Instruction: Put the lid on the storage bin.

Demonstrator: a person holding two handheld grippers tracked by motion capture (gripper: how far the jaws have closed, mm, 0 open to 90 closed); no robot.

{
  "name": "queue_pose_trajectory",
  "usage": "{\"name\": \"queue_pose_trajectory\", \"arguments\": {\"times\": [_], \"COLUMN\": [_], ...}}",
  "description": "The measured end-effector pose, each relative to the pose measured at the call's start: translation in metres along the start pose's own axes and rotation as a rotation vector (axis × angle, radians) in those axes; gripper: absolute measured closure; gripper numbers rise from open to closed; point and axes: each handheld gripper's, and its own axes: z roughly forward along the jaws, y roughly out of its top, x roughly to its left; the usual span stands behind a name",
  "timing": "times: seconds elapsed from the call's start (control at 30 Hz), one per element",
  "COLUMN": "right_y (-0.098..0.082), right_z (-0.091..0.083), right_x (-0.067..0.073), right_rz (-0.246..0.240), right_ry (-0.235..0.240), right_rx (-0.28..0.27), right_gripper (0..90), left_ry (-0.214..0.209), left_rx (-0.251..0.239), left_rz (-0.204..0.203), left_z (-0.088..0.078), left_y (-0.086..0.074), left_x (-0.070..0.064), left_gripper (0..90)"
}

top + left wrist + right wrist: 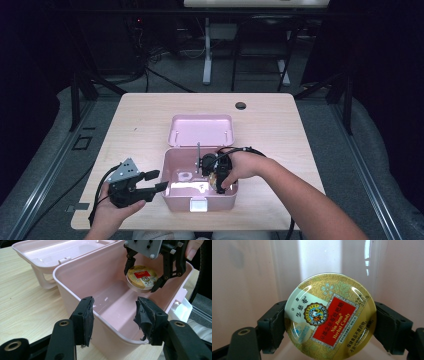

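One candy tin (329, 315), light but slick, is sitting clenched by its rim in the right claw (152, 275) inside the pink box (75, 277), mid-frame; left claw (113, 315) is hanging released beside it.

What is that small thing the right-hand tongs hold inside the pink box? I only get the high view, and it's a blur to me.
Observer: A round gold tin. The right gripper view reads "Nin Jiom Herbal Candy" on its red label.
Operator: Is it gripped well?
Observer: It looks so. The right tongs press on its rim from two opposite sides, with the lid facing the camera.
Operator: And the other tongs?
Observer: The left tongs are open and hold nothing. The left gripper view shows them close to the rim of the pink box.
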Motion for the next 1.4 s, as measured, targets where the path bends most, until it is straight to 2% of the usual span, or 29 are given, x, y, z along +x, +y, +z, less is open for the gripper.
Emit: {"name": "queue_pose_trajectory", "arguments": {"times": [0.57,0.7,0.83,0.97,1.07,1.13,1.23,1.4], "right_y": [0.0,0.0,-0.001,-0.003,-0.005,-0.006,-0.008,-0.01], "right_z": [0.002,0.0,-0.002,-0.015,-0.025,-0.028,-0.041,-0.056], "right_x": [-0.002,-0.002,-0.002,-0.003,-0.002,-0.002,-0.002,-0.003], "right_rz": [0.012,0.023,0.024,0.031,0.049,0.05,0.052,0.078], "right_ry": [-0.007,-0.013,-0.022,-0.043,-0.041,-0.04,-0.061,-0.081], "right_rx": [-0.014,-0.008,-0.008,-0.033,-0.05,-0.051,-0.06,-0.072], "right_gripper": [19.1,15.1,14.9,15.8,18.1,18.3,19.1,20.3], "left_ry": [0.001,0.002,0.001,0.003,0.004,0.004,0.001,0.001], "left_rx": [-0.007,-0.006,-0.005,-0.009,-0.003,-0.002,-0.002,-0.006], "left_rz": [-0.005,0.002,-0.005,-0.001,-0.001,0.0,0.0,-0.001], "left_z": [0.001,0.0,0.0,-0.001,-0.001,-0.001,-0.001,-0.001], "left_y": [0.0,0.0,0.0,0.0,0.0,0.0,0.001,0.0], "left_x": [0.0,0.0,0.0,0.0,0.0,-0.001,-0.001,-0.001], "left_gripper": [47.8,47.8,47.8,47.7,47.8,47.8,47.8,47.8]}}
